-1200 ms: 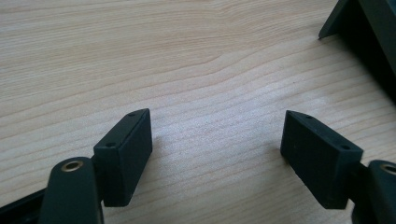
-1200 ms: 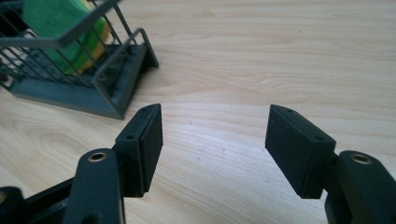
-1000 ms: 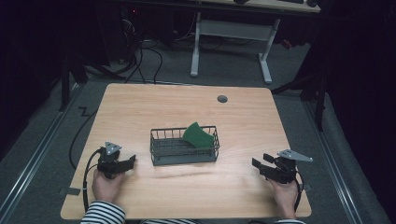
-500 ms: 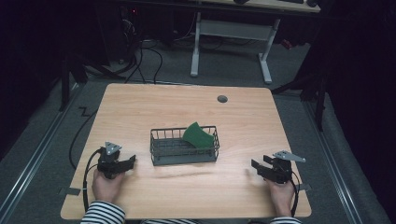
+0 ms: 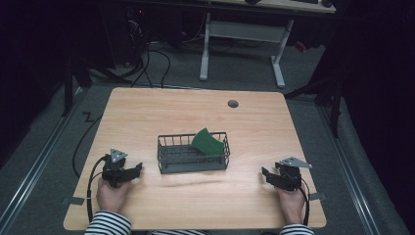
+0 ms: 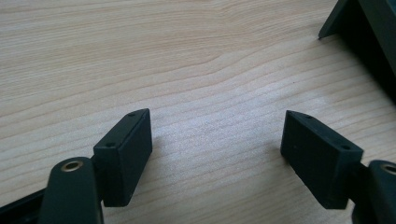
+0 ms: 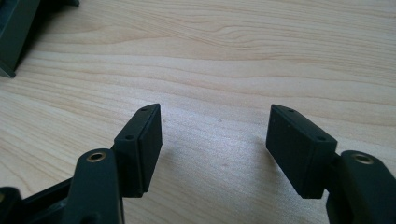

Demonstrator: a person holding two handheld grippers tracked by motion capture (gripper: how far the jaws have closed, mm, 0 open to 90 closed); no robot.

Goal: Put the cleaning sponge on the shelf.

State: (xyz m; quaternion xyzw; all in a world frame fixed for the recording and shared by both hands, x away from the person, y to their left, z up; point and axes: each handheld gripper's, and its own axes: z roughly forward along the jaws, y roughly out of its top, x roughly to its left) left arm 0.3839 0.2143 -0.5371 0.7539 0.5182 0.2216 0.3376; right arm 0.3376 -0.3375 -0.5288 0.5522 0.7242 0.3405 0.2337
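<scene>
the wire basket (image 5: 193,153) sits mid-desk, its long axis running left to right, with a green flat piece (image 5: 208,141) leaning out of its right half. the left tool (image 5: 128,172) rests on the wooden desk (image 5: 147,112) near the front left, jaws apart with nothing between them, aimed right toward the basket's left end. the right tool (image 5: 270,177) sits at the front right, jaws likewise apart and empty, aimed left. the basket lies between the two and a little farther away; the left tool looks nearer to it, the right one stands well apart, though the green piece is on the right tool's side. in the left gripper view a dark corner of the basket (image 6: 369,32) is cut off at the upper right edge. what the green piece is, probably a cloth or a card, is hard to make out
</scene>
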